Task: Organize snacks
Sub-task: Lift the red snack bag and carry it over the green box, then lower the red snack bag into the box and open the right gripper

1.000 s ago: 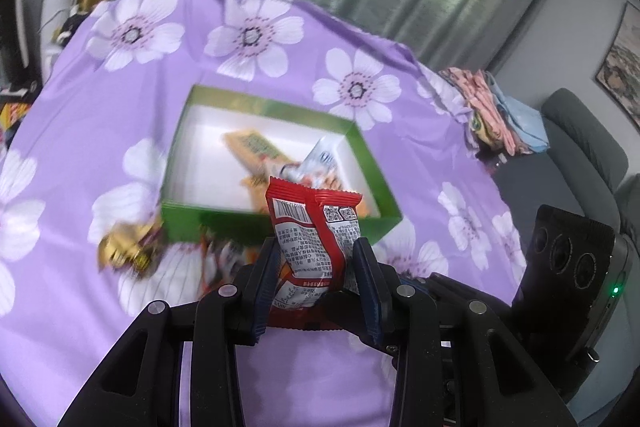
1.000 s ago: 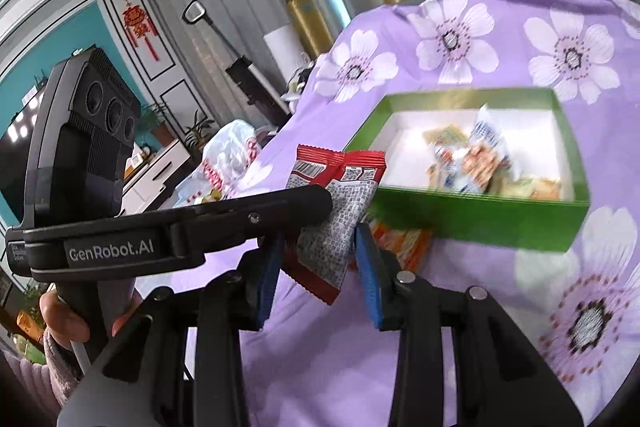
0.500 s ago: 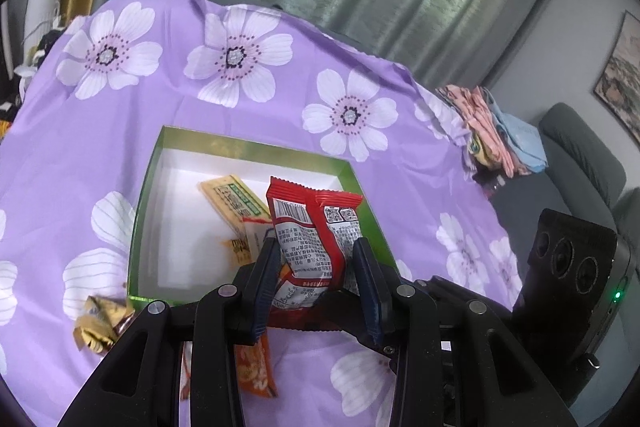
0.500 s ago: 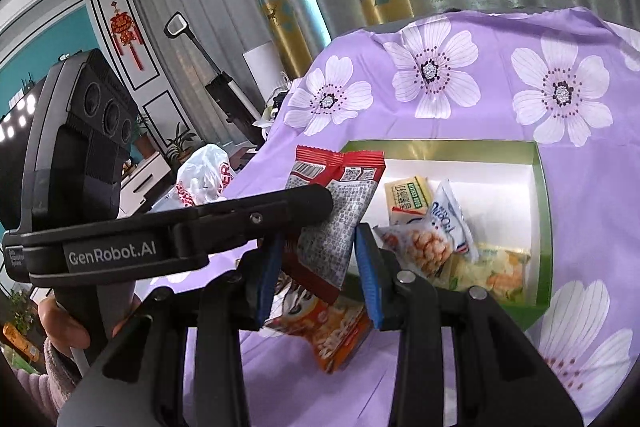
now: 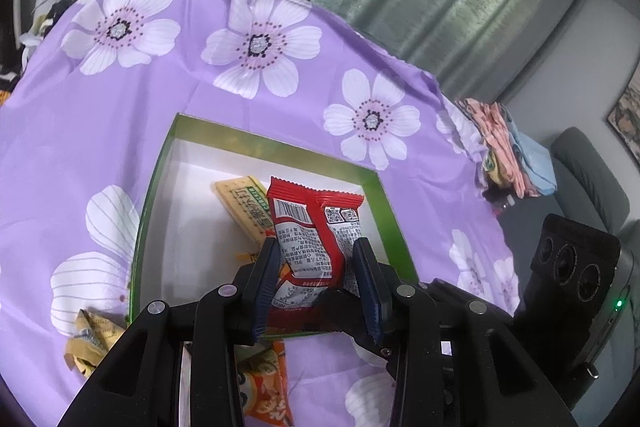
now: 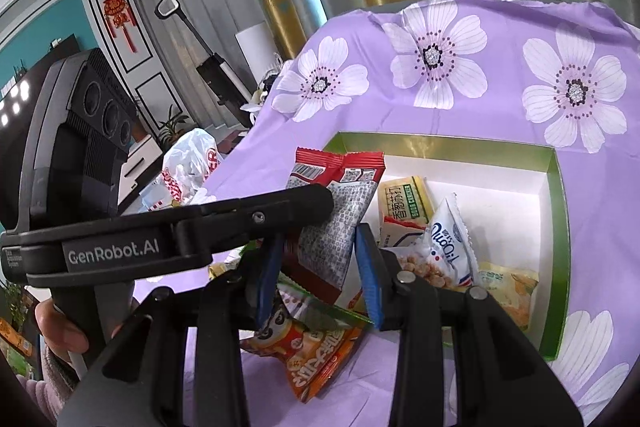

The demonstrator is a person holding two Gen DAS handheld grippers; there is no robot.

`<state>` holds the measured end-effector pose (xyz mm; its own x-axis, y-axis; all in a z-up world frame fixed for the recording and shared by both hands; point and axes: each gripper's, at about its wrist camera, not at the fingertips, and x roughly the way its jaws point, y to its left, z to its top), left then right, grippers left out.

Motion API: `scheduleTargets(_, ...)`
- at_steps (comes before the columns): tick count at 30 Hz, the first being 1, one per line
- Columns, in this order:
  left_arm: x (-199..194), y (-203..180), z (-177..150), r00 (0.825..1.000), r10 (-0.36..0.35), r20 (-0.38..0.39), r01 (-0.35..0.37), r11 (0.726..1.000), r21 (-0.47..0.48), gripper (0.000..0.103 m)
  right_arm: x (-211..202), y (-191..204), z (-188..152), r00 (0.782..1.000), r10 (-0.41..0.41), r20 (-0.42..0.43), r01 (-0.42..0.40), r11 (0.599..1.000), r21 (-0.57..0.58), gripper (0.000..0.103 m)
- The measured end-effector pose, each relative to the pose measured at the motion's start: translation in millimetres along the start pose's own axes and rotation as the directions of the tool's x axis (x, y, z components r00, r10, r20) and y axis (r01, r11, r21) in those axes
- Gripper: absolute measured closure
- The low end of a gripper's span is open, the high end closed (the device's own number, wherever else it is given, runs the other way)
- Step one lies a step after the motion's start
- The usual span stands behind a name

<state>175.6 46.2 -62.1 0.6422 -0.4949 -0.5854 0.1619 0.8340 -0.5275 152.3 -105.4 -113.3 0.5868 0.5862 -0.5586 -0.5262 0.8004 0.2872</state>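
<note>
Both claws, left claw (image 5: 316, 259) and right claw (image 6: 318, 259), pinch one red packet (image 5: 314, 227) above the green box (image 5: 372, 183). Uneven release risks dropping it outside the box's near wall.

The left hand-held gripper (image 5: 316, 259) is made of black plastic. It has two flat dark blue pads (image 5: 267, 281) on the inside of its fingers. Round silver screws (image 5: 406, 291) sit on the black arms. The right hand-held gripper (image 6: 318, 267) looks the same, black with blue pads. Each one has a black box (image 5: 576, 267) with three round lenses, and a tiny green light (image 5: 619, 303) glows on one box. White letters (image 6: 114, 251) on a black arm say "GenRobot.AI". A fuzzy pale pink sleeve (image 6: 52, 383) covers the person's wrist.
</note>
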Motion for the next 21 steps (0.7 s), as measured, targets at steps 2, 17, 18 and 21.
scheduleTargets(2,3.2,4.4,0.6,1.000,-0.004,-0.004,0.004,1.000,-0.013,0.065,3.9,-0.5,0.9,1.000,-0.007,-0.009,0.007,1.000,-0.003,0.065)
scheduleTargets(17,14.3,15.6,0.0,1.000,-0.012,-0.021,0.010,0.998,-0.056,0.065,16.5,-4.2,3.2,0.998,-0.033,-0.050,0.033,0.999,-0.011,0.064)
scheduleTargets(18,14.9,16.2,0.2,1.000,-0.012,-0.022,0.011,0.998,-0.057,0.065,16.6,-4.0,3.3,0.998,-0.035,-0.051,0.034,0.999,-0.011,0.064)
scheduleTargets(21,15.3,16.5,0.6,1.000,-0.012,-0.022,0.010,0.998,-0.056,0.065,17.5,-4.1,3.7,0.998,-0.037,-0.055,0.037,0.999,-0.011,0.064)
